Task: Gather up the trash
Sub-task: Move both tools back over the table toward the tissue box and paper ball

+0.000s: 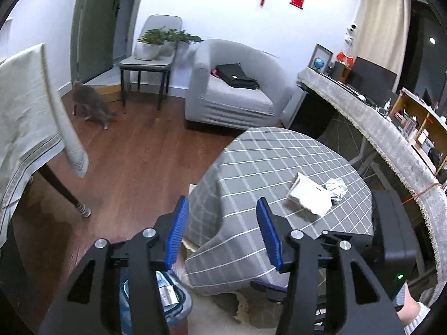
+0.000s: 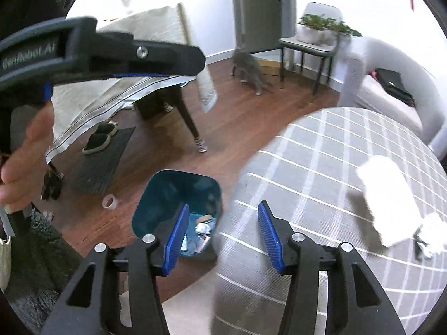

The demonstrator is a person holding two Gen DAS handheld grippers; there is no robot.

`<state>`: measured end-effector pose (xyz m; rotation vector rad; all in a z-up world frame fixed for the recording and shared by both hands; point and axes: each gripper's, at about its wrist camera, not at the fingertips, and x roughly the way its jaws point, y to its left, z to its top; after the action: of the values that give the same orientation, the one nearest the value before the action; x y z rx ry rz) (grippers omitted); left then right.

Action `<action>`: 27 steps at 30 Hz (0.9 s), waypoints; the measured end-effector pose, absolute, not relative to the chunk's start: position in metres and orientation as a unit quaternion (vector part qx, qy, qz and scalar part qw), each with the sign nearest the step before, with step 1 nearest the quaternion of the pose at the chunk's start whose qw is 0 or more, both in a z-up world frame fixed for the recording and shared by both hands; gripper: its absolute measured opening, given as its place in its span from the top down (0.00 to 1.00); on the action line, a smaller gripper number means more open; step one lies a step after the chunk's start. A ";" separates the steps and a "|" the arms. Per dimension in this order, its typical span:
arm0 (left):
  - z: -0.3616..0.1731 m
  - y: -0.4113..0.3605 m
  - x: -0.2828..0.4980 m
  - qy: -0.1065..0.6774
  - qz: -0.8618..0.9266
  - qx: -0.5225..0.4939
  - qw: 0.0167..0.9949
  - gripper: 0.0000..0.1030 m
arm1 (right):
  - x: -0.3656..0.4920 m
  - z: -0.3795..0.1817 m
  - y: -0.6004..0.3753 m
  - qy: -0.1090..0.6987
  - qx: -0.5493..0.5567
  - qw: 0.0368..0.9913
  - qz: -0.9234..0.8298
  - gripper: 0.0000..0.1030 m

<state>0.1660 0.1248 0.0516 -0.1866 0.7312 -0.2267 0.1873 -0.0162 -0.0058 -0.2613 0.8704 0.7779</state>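
A white paper piece and a crumpled wrapper lie on the grey checked tablecloth. In the right wrist view they show blurred: the paper and the wrapper. A teal trash bin with several bits of trash inside stands on the floor left of the table; its rim shows in the left wrist view. My left gripper is open and empty over the table's left edge. My right gripper is open and empty above the bin and the table edge.
A grey cat walks on the wood floor near a chair with a plant. A grey armchair holds a black bag. A cloth-covered dining table stands left, a long desk right. A tape roll lies on the floor.
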 end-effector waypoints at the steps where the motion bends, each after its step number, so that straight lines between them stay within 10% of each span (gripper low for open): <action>1: 0.051 0.120 0.168 0.356 -0.113 -0.088 0.923 0.45 | 0.188 -0.005 -0.022 0.409 -0.121 0.829 0.362 0.50; 27: 0.013 -0.019 0.216 0.365 -0.203 0.000 0.909 0.20 | 0.200 -0.001 -0.165 0.415 -0.077 0.866 0.267 0.50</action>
<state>0.2162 -0.0193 0.0128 0.0009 0.7527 -0.4192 0.1999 -0.1650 -0.0012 -0.1607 0.8688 0.5593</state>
